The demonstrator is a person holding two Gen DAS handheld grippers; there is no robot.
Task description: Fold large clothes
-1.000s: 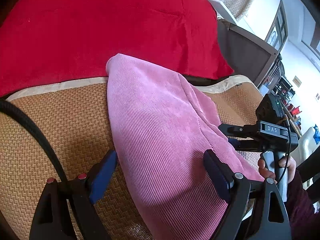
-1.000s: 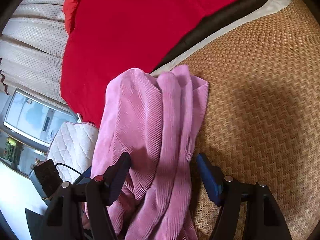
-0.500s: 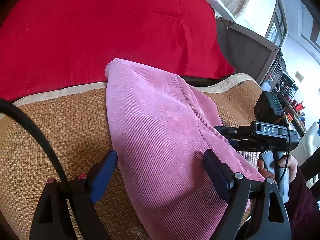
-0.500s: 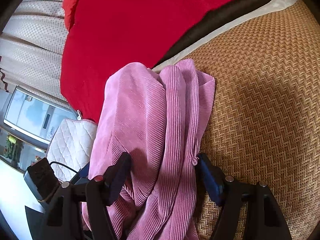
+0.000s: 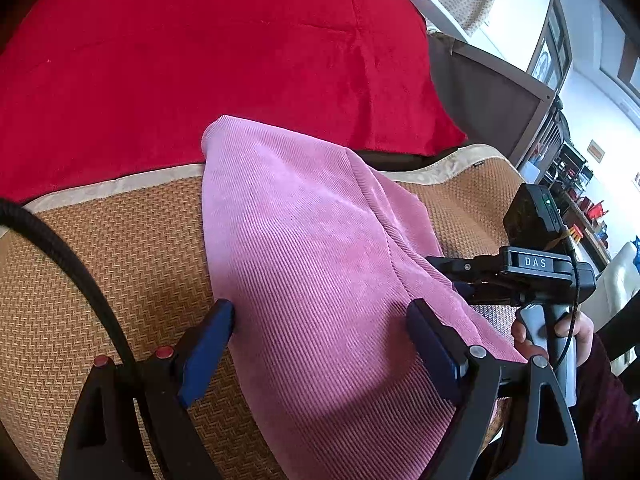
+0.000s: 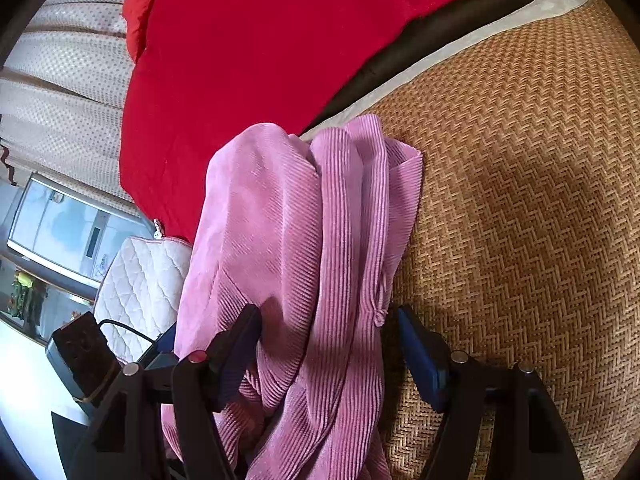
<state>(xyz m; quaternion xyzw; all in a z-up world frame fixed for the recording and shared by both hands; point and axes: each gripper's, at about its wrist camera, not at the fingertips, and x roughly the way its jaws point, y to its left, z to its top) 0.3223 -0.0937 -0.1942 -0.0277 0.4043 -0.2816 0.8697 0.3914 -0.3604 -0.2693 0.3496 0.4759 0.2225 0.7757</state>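
Pink corduroy garment [image 5: 320, 272] lies bunched in folds on woven mat [image 5: 120, 264], between both wide-spread grippers.

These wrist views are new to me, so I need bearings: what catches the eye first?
A pink corduroy garment lies bunched lengthwise on the woven mat, between both open grippers' blue pads. Behind it, a bright red blanket fills the top of each view.

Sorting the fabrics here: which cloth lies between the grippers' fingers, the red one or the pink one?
The pink ribbed garment, bunched on the woven mat. Both open grippers straddle it; the red cloth lies farther back, beyond the mat's edge.
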